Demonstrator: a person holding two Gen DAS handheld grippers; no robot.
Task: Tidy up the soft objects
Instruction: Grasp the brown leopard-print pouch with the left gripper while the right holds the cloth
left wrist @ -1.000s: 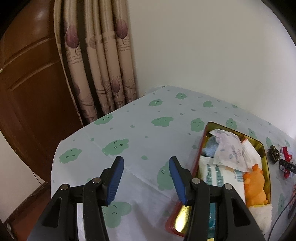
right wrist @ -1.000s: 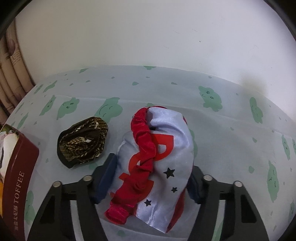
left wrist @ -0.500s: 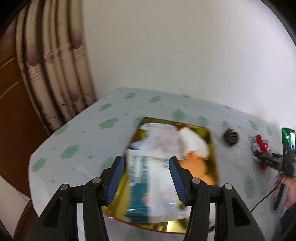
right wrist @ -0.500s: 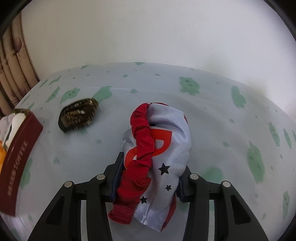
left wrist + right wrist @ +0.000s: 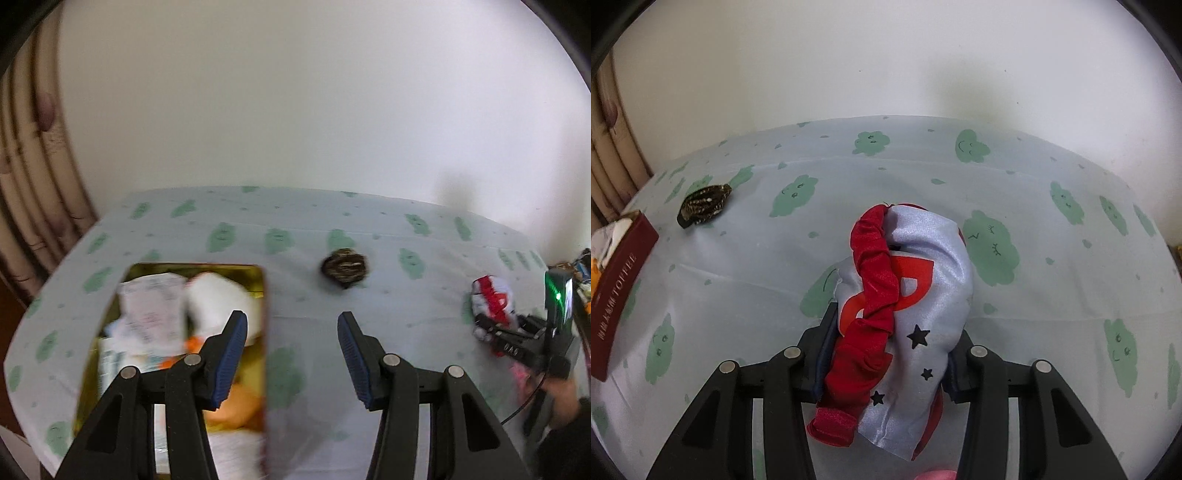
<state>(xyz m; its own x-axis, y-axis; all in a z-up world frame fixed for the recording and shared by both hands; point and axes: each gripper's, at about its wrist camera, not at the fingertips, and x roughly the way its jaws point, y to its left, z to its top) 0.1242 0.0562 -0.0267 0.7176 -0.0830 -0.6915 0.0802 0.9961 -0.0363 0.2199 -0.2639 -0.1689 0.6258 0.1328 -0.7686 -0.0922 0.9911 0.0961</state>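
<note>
My right gripper (image 5: 886, 354) is shut on a bundled red and silver-blue satin cloth (image 5: 923, 291) with stars and holds it above the table. The same cloth (image 5: 493, 301) and the right gripper (image 5: 495, 328) show at the right of the left wrist view. My left gripper (image 5: 290, 354) is open and empty, above the table beside the right edge of the toffee tin (image 5: 264, 295). The tin holds tissue packs (image 5: 151, 314), a white soft thing (image 5: 218, 299) and an orange plush toy (image 5: 229, 402). A dark patterned scrunchie (image 5: 345, 266) lies on the cloth-covered table beyond my left fingertips.
The table wears a pale cloth with green cloud prints (image 5: 993, 247). The tin's red side (image 5: 620, 280) reads TOFFEE. The scrunchie (image 5: 705, 205) lies far left in the right wrist view. Curtains (image 5: 26, 192) hang at the left; a white wall stands behind.
My left gripper has swung right from the table's left corner across the tin towards the scrunchie. My right gripper has closed on the cloth and lifted it back from the scrunchie and tin.
</note>
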